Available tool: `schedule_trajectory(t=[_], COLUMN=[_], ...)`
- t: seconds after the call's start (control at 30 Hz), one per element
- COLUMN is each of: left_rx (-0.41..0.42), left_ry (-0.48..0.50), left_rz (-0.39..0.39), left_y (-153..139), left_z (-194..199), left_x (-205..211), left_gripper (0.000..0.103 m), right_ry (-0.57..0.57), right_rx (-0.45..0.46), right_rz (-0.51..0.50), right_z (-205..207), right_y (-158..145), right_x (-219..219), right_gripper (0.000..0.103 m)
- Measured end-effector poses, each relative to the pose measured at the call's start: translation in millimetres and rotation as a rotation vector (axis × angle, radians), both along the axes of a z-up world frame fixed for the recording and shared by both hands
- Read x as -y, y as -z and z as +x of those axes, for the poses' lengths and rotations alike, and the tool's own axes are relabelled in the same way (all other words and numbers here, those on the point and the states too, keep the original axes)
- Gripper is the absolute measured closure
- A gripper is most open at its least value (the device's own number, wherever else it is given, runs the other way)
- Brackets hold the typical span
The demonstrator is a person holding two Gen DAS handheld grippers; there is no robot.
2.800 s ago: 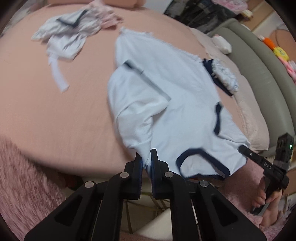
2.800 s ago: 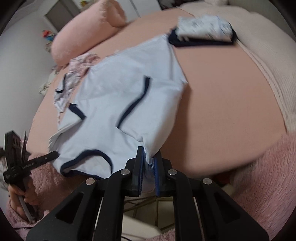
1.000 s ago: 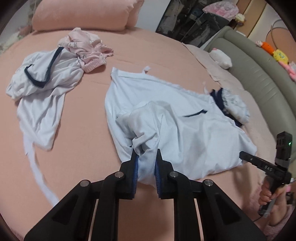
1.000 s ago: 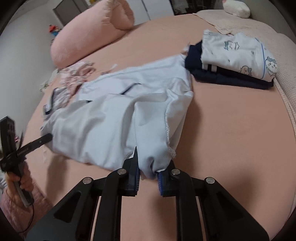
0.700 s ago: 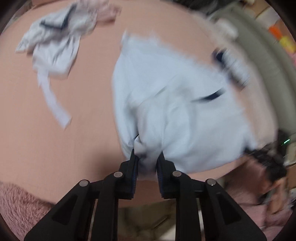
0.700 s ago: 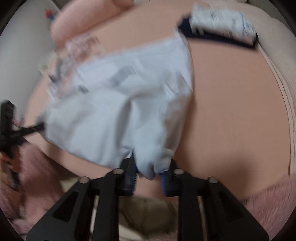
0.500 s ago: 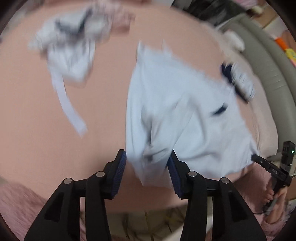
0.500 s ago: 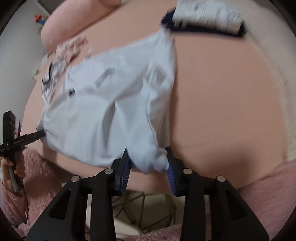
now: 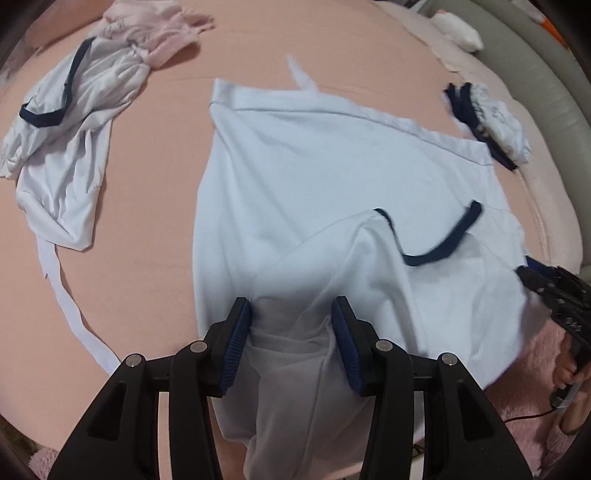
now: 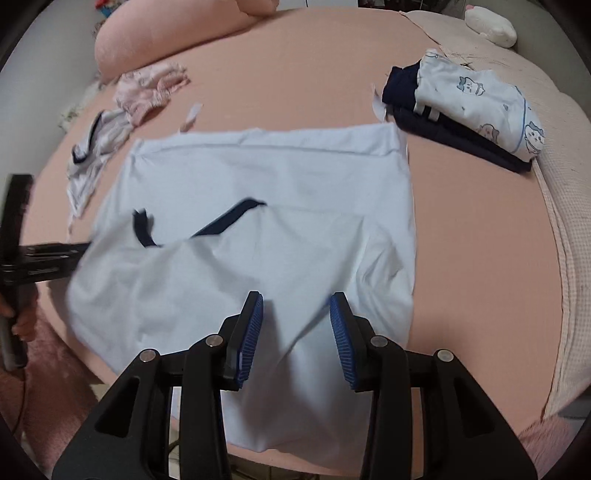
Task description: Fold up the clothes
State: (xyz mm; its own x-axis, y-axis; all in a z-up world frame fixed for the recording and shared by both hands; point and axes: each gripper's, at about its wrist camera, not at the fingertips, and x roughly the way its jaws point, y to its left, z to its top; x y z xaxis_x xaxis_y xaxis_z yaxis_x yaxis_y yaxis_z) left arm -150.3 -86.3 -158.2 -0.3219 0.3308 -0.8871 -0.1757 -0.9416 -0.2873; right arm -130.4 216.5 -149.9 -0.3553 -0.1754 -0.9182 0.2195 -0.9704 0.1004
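A pale blue shirt (image 9: 332, 162) (image 10: 280, 177) with navy trim lies spread on the pink bed, its hem at the far side and its near end draped over the bed's front edge. My left gripper (image 9: 291, 325) is open, and loose shirt fabric lies between its blue pads without being pinched. My right gripper (image 10: 295, 317) is open too, over the shirt's near right corner. Each gripper also appears in the other's view: the right gripper (image 9: 554, 295) held in a hand, the left gripper (image 10: 33, 254) blurred at the shirt's left side.
A crumpled white garment (image 9: 70, 122) (image 10: 96, 144) with navy trim and a pink garment (image 9: 155, 33) (image 10: 151, 88) lie at the far left. A folded stack (image 10: 469, 107) (image 9: 487, 118) sits at the right. A pink pillow (image 10: 166, 33) is at the back; pink fluffy fabric (image 9: 532, 387) is by the bed's front edge.
Both grippers were shut on the shirt's near end, lifted it and pulled it back toward the bed's edge. They have opened and let it go; the shirt lies flatter.
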Motion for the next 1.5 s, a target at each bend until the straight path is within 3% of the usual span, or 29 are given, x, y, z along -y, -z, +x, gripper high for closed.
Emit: schedule_trajectory(t=[0.1, 0.27, 0.37, 0.4, 0.6, 0.67, 0.73, 0.8, 0.9, 0.97, 1.03, 1.07, 1.13, 1.2, 1.27, 1.33, 1.37, 1.43, 1.5], left_rx=[0.034, -0.008, -0.038, -0.048, -0.107, -0.127, -0.153, -0.141, -0.101, -0.104, -0.081, -0.065, -0.04, -0.019, 0.011, 0.013, 0.011, -0.034, -0.103], left_ry=[0.027, 0.028, 0.027, 0.027, 0.024, 0.023, 0.006, -0.016, -0.069, -0.07, -0.027, -0.004, 0.047, 0.088, 0.099, 0.074, 0.058, 0.05, 0.07], left_rz=[-0.017, -0.052, -0.073, -0.08, -0.122, -0.136, -0.166, -0.198, -0.18, -0.112, -0.012, 0.026, 0.029, -0.037, -0.086, -0.074, -0.062, -0.059, -0.087], left_y=[10.0, 3.5, -1.4, -3.0, -12.9, -16.2, -20.2, -13.7, -0.6, -2.9, -4.3, -3.0, 4.1, 15.5, 27.9, 28.7, 27.8, 15.8, -2.1], left_z=[-4.7, -6.7, -7.7, -8.0, -9.9, -10.6, -15.9, -27.7, -39.0, -39.8, -40.5, -40.5, -36.6, -31.6, -28.9, -28.0, -27.7, -26.2, -24.6], left_x=[-7.6, -9.6, -10.4, -10.6, -12.1, -12.6, -5.8, 2.0, 15.2, 18.9, 19.6, 17.8, 7.3, -4.5, -11.8, -10.7, -9.3, -9.5, -13.3], left_gripper=[0.058, 0.059, 0.082, 0.085, 0.093, 0.102, 0.102, 0.102, 0.101, 0.098, 0.07, 0.047, 0.046, 0.073, 0.075, 0.08, 0.092, 0.099, 0.1], right_ry=[0.011, 0.004, -0.003, -0.005, -0.014, 0.001, 0.018, 0.031, 0.061, 0.084, 0.095, 0.102, 0.121, 0.115, 0.101, 0.061, 0.038, -0.018, -0.095], right_rx=[-0.002, -0.033, -0.036, -0.034, -0.023, -0.023, -0.025, -0.015, 0.002, -0.01, -0.048, -0.063, -0.076, -0.075, -0.073, -0.047, -0.03, -0.002, 0.012], right_rz=[0.042, 0.091, 0.106, 0.109, 0.117, 0.11, 0.1, 0.091, 0.055, 0.031, 0.019, 0.011, -0.015, -0.021, -0.018, -0.002, 0.007, 0.036, 0.091], right_z=[7.5, 14.6, 16.4, 16.7, 17.4, 16.2, 14.3, 11.1, 7.4, 8.7, 10.3, 9.8, 5.6, -5.5, -17.5, -30.6, -37.3, -47.5, -49.9], right_y=[-1.7, -13.3, -14.5, -14.0, -8.1, -5.0, -0.4, 9.9, 20.3, 13.1, 0.7, -4.6, -11.8, -11.6, -10.4, 0.3, 6.9, 19.2, 29.3], right_x=[0.6, 10.8, 17.1, 18.6, 20.9, 18.8, 15.2, 11.2, 3.1, -2.6, -9.2, -13.2, -21.7, -22.9, -22.3, -16.8, -13.5, -5.0, 8.2], right_gripper=[0.064, 0.064, 0.064, 0.064, 0.064, 0.064, 0.064, 0.064, 0.063, 0.063, 0.062, 0.06, 0.06, 0.06, 0.06, 0.06, 0.06, 0.061, 0.072])
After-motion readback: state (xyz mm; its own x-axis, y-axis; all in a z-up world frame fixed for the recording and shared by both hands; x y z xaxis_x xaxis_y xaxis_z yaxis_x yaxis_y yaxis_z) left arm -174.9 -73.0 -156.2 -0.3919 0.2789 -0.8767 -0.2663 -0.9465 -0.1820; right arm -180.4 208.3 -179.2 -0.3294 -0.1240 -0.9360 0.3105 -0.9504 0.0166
